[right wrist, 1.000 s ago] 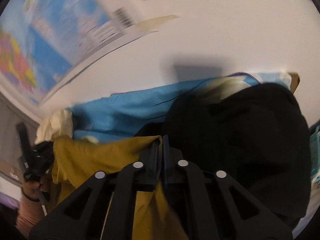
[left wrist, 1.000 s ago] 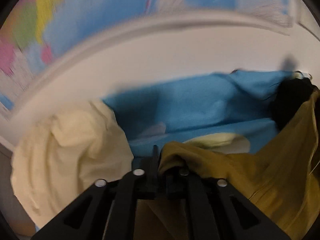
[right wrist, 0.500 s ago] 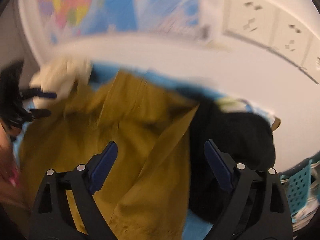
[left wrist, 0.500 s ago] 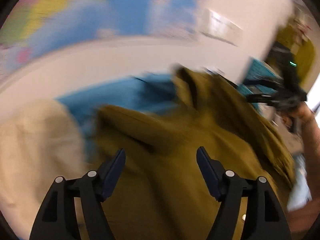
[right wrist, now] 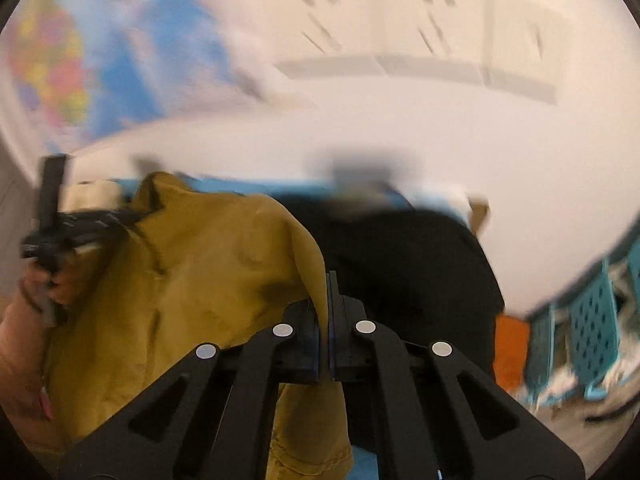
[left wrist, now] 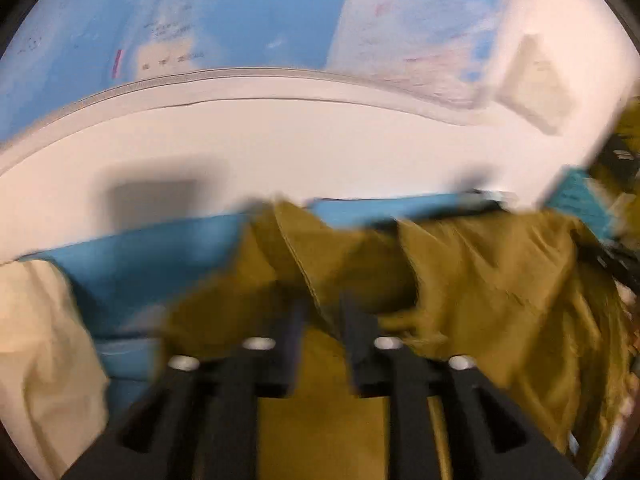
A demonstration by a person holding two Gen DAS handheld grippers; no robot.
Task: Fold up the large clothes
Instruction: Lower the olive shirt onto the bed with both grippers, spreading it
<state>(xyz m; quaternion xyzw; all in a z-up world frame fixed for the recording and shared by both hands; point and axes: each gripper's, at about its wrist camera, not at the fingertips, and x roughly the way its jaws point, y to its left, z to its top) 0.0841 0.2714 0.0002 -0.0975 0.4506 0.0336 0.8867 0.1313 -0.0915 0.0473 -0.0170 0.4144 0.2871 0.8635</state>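
Observation:
A mustard-yellow garment [left wrist: 472, 272] lies bunched over a blue cloth [left wrist: 152, 260]. My left gripper [left wrist: 322, 320] has its jaws nearly shut with a fold of the garment between them; the view is blurred. In the right wrist view my right gripper [right wrist: 324, 292] is shut on an edge of the same garment [right wrist: 192, 276], which hangs down to its left. The left gripper [right wrist: 52, 236] and the hand holding it show at the far left of that view, at the garment's other end.
A cream garment [left wrist: 40, 340] lies at the left and a black garment [right wrist: 408, 264] at the right on the blue cloth. A teal basket [right wrist: 592, 320] stands at far right. A wall with a map [left wrist: 200, 20] and sockets [right wrist: 424, 28] is close behind.
Half a second ago both grippers were open above the yellow garment. Now both have closed on it, the right on an edge, the left on a fold.

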